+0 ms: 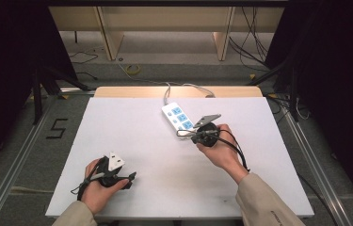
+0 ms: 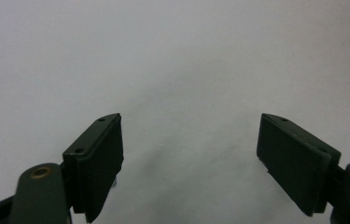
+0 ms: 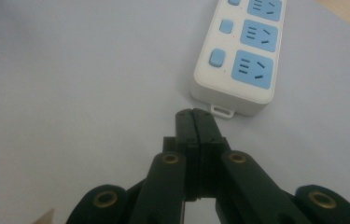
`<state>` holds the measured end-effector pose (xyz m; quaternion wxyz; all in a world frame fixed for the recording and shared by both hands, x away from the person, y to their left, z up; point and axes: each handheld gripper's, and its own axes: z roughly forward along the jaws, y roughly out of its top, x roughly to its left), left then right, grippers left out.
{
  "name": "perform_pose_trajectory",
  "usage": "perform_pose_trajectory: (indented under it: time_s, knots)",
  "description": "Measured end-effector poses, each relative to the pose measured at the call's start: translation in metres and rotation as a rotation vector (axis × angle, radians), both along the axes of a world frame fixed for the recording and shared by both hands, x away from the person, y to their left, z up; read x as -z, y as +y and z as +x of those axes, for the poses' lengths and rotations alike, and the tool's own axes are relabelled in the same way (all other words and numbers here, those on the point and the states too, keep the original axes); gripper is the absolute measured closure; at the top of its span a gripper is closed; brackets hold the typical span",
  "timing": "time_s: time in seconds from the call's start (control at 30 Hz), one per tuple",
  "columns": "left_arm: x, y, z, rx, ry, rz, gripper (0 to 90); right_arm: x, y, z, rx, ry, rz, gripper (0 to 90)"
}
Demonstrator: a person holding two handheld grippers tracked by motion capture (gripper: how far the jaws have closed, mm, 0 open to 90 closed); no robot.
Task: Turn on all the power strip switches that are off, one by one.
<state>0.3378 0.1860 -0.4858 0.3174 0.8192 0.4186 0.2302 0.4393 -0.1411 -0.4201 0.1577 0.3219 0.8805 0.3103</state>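
The white power strip [image 1: 178, 117] with blue sockets lies near the far edge of the bench [image 1: 117, 141], about the middle, its cable running off that edge. The right claw [image 3: 195, 115] is pressed together, empty, its tips just before the strip's near end, close to the small hanging tab. The left claw [image 2: 189, 140] is spread wide over bare bench near the front left corner. I judge the work on the strip has hardly begun; no switch is touched yet. No brand is readable; only a "5" [image 1: 57, 128] is marked on the floor.
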Motion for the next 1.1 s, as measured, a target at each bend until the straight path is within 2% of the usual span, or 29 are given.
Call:
perform_pose_trajectory:
  time_s: [0.47, 1.1]
  knots:
    - [0.0, 0.0, 0.0, -0.001, 0.003, -0.001, 22.7, 0.0, 0.009, 0.021, 0.021, 0.01, -0.016, 90.0]
    - [0.001, 0.0, 0.0, 0.003, 0.006, -0.001, 22.7, 0.0, 0.021, 0.041, 0.036, 0.019, -0.029, 90.0]
